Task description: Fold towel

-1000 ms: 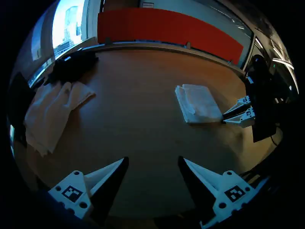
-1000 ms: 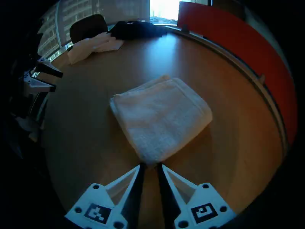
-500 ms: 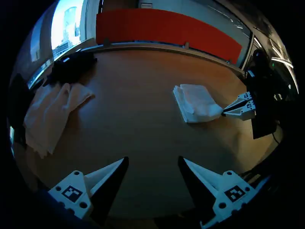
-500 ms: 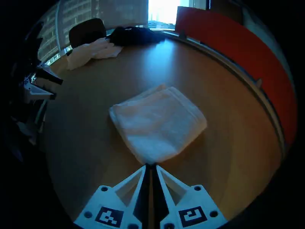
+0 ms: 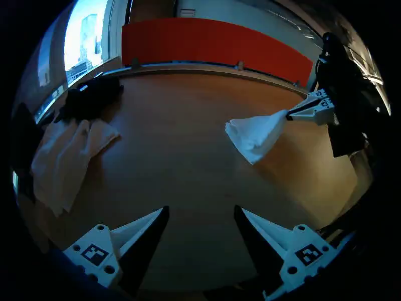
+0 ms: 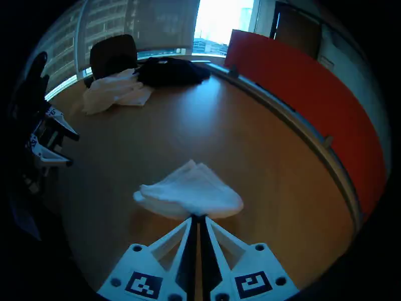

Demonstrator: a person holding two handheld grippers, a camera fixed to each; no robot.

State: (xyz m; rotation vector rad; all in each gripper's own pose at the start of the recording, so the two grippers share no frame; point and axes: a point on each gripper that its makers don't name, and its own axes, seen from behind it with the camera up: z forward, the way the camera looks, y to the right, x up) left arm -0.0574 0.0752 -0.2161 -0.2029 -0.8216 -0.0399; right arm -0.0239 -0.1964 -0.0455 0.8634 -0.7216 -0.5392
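The right gripper (image 6: 199, 218) is closed on the towel (image 6: 193, 195), one end held above the table (image 6: 210, 125). The left gripper (image 5: 200, 210) is wide open, empty

We're on the white plastic left gripper (image 5: 200, 208) now: two wedge-shaped fingers (image 5: 280, 241) with black inner faces, a square black-and-white coded marker (image 5: 95, 252) on each, small round holes around it. The white right gripper (image 6: 198, 219) shares that build, same markers (image 6: 254, 283). Behind it we see the person's dark clothing (image 5: 346, 85).
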